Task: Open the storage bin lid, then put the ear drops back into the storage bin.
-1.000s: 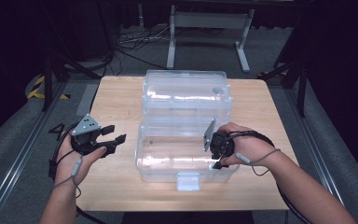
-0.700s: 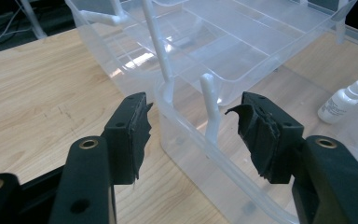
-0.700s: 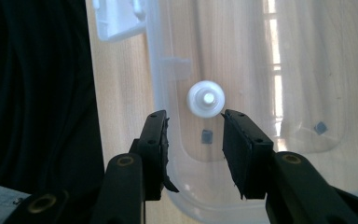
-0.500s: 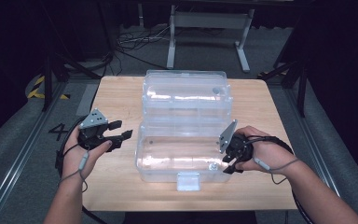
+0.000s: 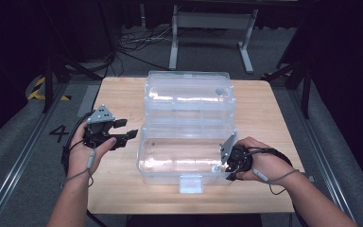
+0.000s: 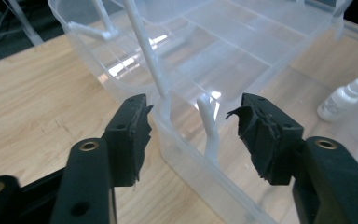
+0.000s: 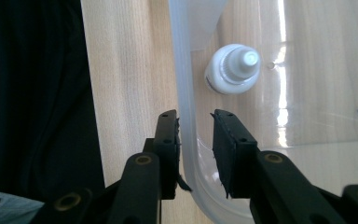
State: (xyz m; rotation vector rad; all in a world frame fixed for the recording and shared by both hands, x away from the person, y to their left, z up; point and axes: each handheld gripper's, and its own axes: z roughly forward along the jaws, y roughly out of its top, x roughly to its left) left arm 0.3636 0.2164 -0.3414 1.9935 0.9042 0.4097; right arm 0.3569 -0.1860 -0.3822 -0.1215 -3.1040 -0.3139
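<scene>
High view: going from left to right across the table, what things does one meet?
left gripper → clear plastic box → right gripper

The box (image 5: 186,137) is clear plastic, glossy and smooth, throwing white glare off its walls and dividers; its rim (image 7: 186,116) looks milkier, a frosted translucent plastic. Under the box, the table (image 5: 123,189) is pale wood with a fine grain and a matt finish. Inside the box, the bottle (image 7: 233,69) is white plastic, smooth with a ribbed cap. The left gripper (image 6: 191,126) has matt black plastic arms with brass-coloured rivets, and its pads (image 6: 256,135) are rough, torn black rubber. The right gripper (image 7: 195,140) looks the same.
</scene>
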